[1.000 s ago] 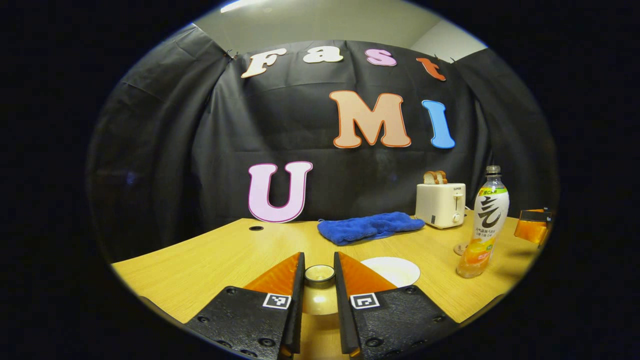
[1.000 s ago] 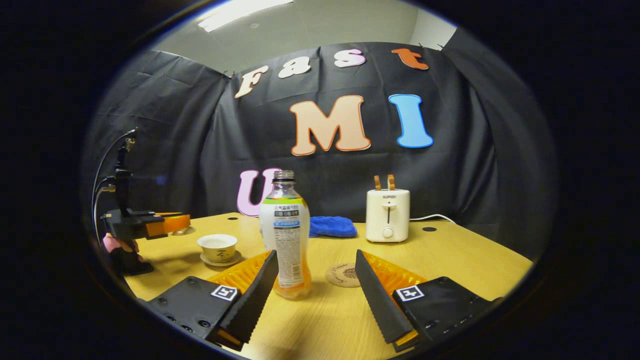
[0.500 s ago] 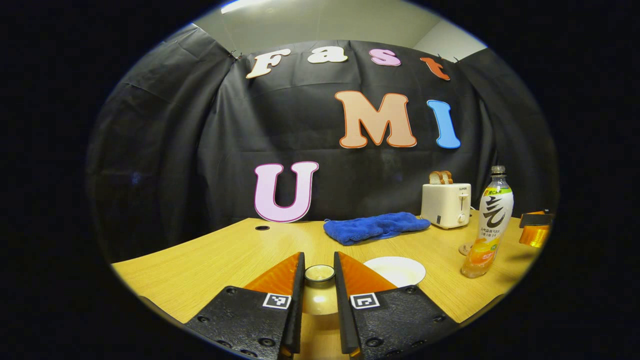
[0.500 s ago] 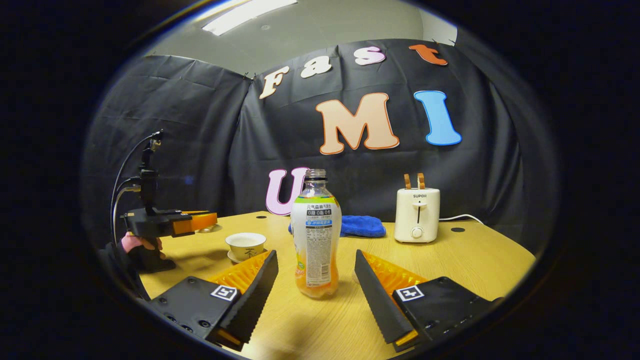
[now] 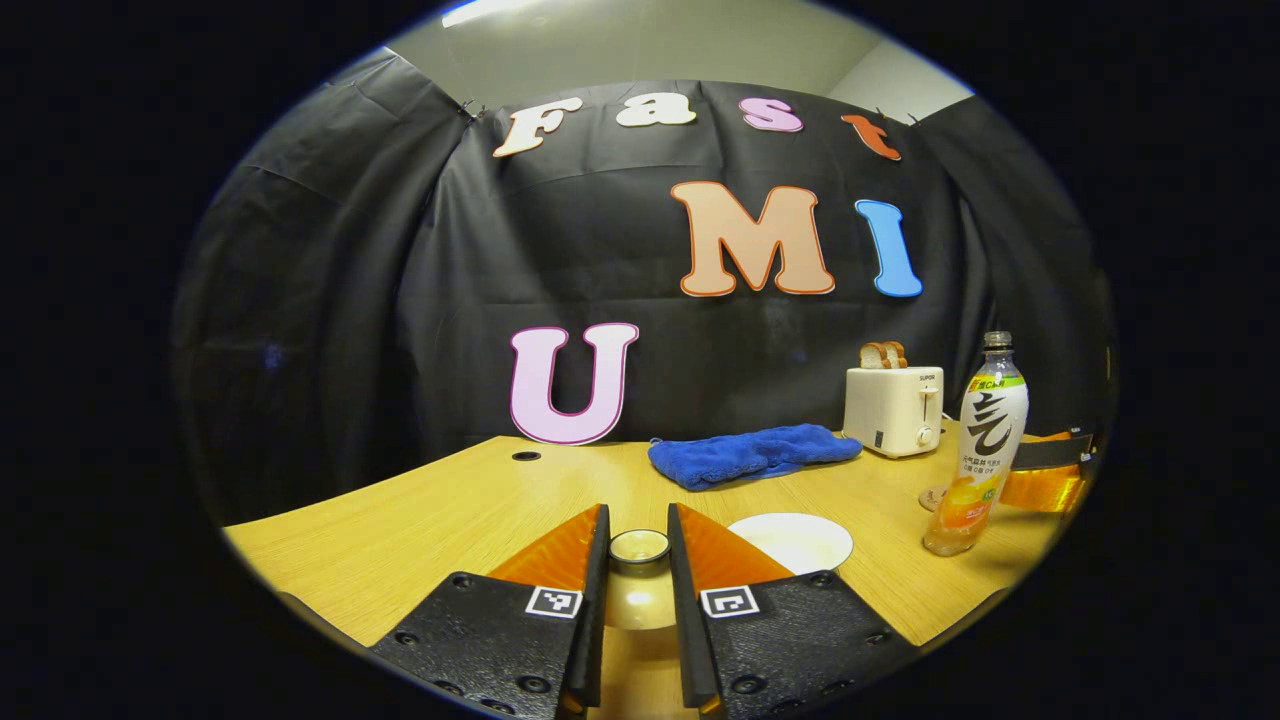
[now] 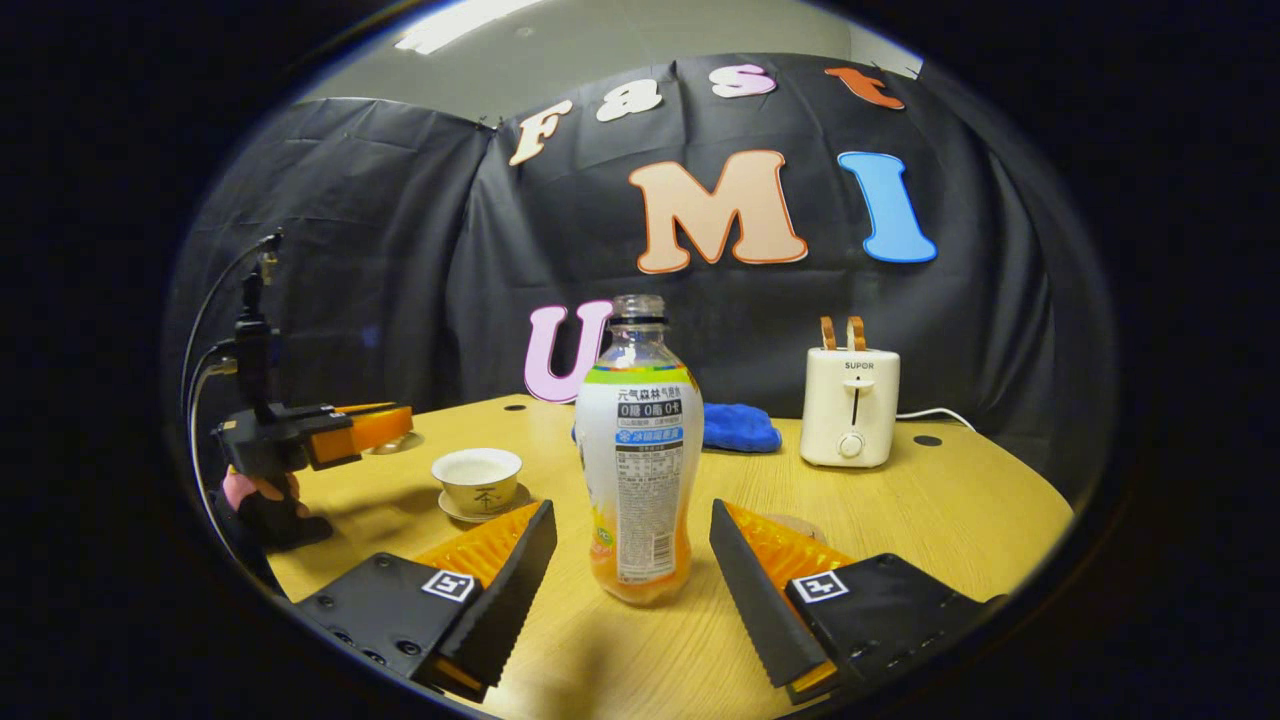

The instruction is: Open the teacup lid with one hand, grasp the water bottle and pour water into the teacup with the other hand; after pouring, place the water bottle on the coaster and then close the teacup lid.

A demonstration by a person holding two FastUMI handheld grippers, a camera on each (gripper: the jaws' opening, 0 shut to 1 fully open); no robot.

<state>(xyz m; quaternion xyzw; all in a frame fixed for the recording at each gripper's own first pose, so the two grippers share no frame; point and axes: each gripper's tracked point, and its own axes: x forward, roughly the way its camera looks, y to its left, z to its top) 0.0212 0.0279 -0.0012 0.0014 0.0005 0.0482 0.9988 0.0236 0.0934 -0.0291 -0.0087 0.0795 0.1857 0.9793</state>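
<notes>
Both fingers (image 5: 602,560) clamp lid (image 5: 640,546); bottle (image 6: 638,455) ungrasped.

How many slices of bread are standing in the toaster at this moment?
2. Both slices of bread stand upright side by side in the top slots of the white toaster, at the back of the table, right of the blue cloth. None seems hidden.
</notes>
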